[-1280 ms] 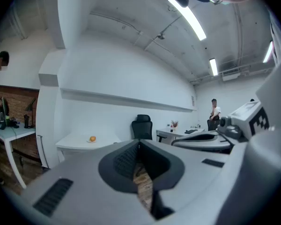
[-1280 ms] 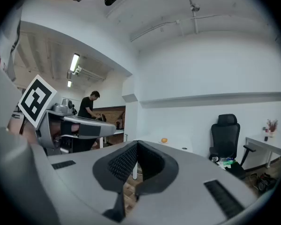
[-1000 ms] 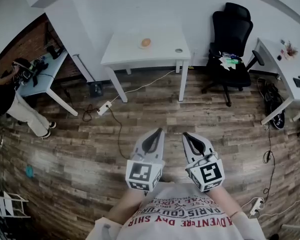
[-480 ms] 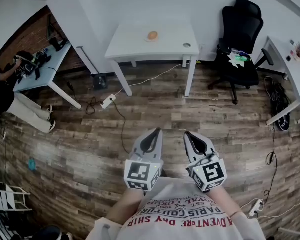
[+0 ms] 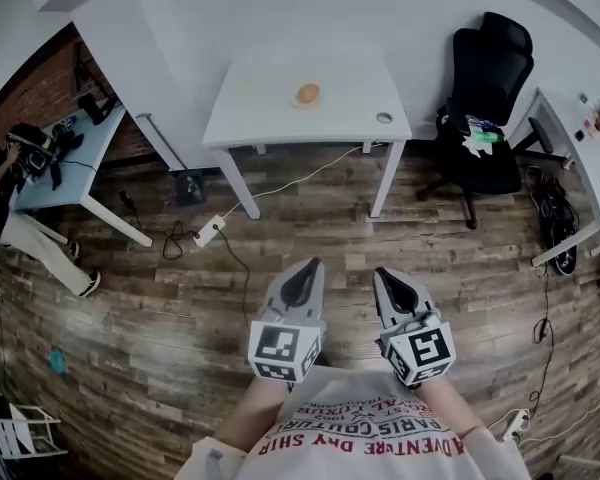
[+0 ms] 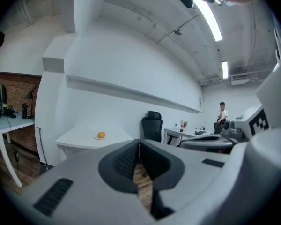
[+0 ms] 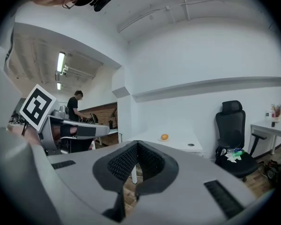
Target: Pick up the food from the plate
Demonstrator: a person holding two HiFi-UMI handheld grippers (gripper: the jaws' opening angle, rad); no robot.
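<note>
A small round orange piece of food (image 5: 307, 94) lies on a pale plate (image 5: 293, 101) on the white table (image 5: 340, 118) against the far wall. It also shows as the orange food (image 6: 101, 135) in the left gripper view and the orange food (image 7: 164, 137) in the right gripper view. My left gripper (image 5: 311, 265) and right gripper (image 5: 381, 272) are held side by side close to my body, far short of the table. Both point roughly level toward it. Each is shut with nothing between its jaws.
A small round disc (image 5: 384, 118) sits on the table's right end. A black office chair (image 5: 485, 98) stands right of the table, another white desk (image 5: 570, 158) farther right. A cable and power strip (image 5: 209, 231) lie on the wood floor. A person (image 5: 10, 198) works at a desk at left.
The table, plate and chair have grown larger and slid lower in the head view as I walked toward them. Both grippers kept their place before my body, shut.
</note>
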